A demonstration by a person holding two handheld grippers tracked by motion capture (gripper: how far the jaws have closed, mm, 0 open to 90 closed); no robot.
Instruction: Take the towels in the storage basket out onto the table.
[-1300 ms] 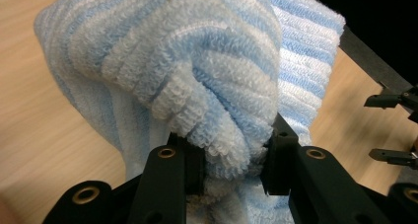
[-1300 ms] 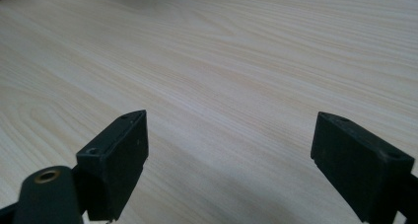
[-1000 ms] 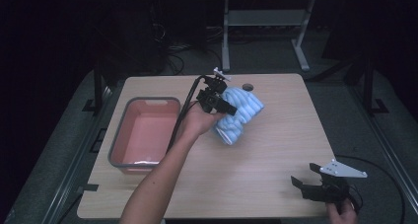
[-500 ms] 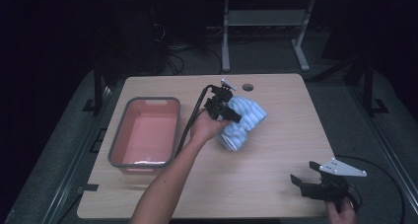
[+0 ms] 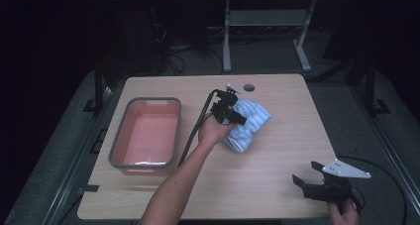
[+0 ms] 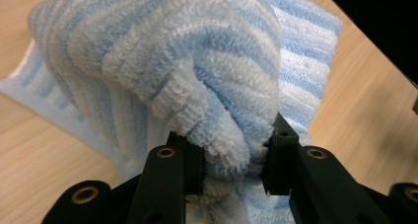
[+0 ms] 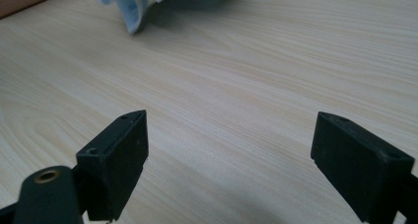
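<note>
A blue-and-white striped towel (image 5: 249, 123) lies bunched near the middle of the wooden table (image 5: 277, 185). My left gripper (image 5: 236, 118) is shut on a thick fold of that towel (image 6: 197, 76), which bulges up between the two black jaws in the left gripper view. Part of the cloth hangs lifted while its lower end touches the wood. Near the table's front right corner my right gripper (image 5: 308, 181) stands open over bare wood, jaws wide apart. In the right gripper view a corner of the towel (image 7: 130, 2) shows far off beyond my right gripper (image 7: 229, 150).
A pink tub with a grey rim (image 5: 119, 145) stands on the left side of the table, nothing inside that I can see. A round cable hole (image 5: 248, 87) sits near the far edge. Table legs and cables lie on the dark floor beyond.
My left gripper has carried the pinched towel slightly toward the person and to the right. The right gripper has stayed where it was.
</note>
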